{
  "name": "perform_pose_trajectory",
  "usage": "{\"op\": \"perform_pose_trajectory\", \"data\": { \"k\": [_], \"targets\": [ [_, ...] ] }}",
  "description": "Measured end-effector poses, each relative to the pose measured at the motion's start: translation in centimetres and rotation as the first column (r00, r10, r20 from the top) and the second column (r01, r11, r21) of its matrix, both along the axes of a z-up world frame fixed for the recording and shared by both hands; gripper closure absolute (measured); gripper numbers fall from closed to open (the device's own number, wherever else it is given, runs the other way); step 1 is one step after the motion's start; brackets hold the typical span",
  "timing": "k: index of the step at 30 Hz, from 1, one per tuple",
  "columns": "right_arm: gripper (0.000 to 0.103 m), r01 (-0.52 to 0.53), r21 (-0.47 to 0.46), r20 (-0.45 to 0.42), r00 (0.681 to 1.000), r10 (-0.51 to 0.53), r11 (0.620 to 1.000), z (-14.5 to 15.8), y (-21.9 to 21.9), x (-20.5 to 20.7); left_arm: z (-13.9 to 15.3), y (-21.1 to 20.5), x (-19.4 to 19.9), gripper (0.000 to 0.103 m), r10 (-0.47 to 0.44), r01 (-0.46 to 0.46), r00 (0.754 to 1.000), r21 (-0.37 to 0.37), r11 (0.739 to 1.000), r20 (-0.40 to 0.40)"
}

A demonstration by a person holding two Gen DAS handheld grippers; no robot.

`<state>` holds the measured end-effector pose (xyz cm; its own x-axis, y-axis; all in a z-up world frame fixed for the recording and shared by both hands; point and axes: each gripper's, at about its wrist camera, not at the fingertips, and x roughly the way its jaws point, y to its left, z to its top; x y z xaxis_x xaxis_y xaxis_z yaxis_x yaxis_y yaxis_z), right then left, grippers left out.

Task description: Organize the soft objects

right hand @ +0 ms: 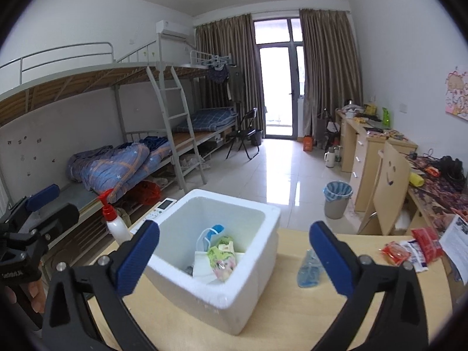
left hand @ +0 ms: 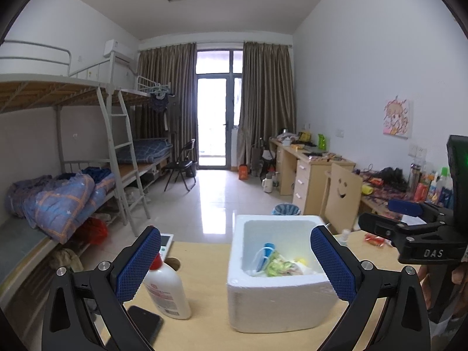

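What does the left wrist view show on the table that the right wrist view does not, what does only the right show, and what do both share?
Only the left wrist view shows the black phone lying by the bottle. Only the right wrist view shows the clear blue packet and the white paper at the table's right edge. Both show the foam box with soft packets inside, the white bottle, the red packets, and both grippers open: left gripper, right gripper.

White walls, glossy tiled floor point(left hand: 210, 201). Bunk beds point(left hand: 73, 93) left, desks point(right hand: 377, 152) right. Curtained balcony door point(left hand: 215, 117) bright.
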<state>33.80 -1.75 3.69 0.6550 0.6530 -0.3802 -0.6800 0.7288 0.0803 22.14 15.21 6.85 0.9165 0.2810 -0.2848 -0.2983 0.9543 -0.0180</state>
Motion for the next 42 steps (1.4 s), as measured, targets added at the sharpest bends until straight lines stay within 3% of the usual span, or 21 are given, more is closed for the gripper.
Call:
{"op": "perform_pose_trajectory", "data": {
  "k": [12, 22, 42],
  "targets": [
    [0.0, 0.022, 0.038, 0.111, 0.993, -0.026, 0.999, 2.0, -5.7, -8.1, 1.5, -4.7, -5.5, 0.001, -0.024, 0.024, 0.999, 0.006, 1.0, 0.044],
    [0.0, 0.048, 0.082, 0.133, 0.989, -0.059, 0.996, 1.2, -8.6, -12.4, 2.0, -7.8, -9.1, 0.001, -0.042, 0.037, 0.997, 0.073, 0.997, 0.07],
    [0.0, 0.039, 0.093, 0.21, 0.976, -0.058, 0.995, -0.6, -11.4, -20.2, 0.8, -10.2, -15.1, 0.001, -0.065, 0.055, 0.99, 0.081, 0.995, 0.123]
  ]
}}
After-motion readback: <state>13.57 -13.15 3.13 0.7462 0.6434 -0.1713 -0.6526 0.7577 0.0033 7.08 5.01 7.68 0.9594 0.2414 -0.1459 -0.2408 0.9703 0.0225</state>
